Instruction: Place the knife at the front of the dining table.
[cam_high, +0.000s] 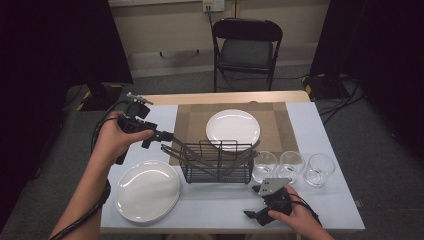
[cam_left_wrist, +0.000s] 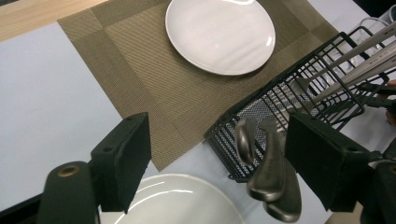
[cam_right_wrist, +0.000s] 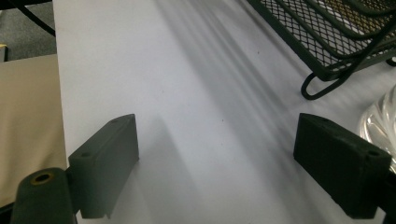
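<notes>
We note the right hand-held gripper (cam_high: 256, 202) resting low at the near edge of the tabletop (cam_high: 220, 205), jaws wide with nothing between them, just in front of three glasses (cam_high: 292, 165). To the left lies a stack of white plates (cam_high: 147, 190). Beyond, the wire basket (cam_high: 217, 161) holds cutlery handles (cam_left_wrist: 268, 172) leaning out to its left. The left hand-held gripper (cam_high: 167, 136) hovers at those handles, jaws wide, the handles between them but close to one pad; we cannot tell if they touch. Farther back, a single plate (cam_high: 233, 129) sits on the placemat (cam_high: 192, 120).
</notes>
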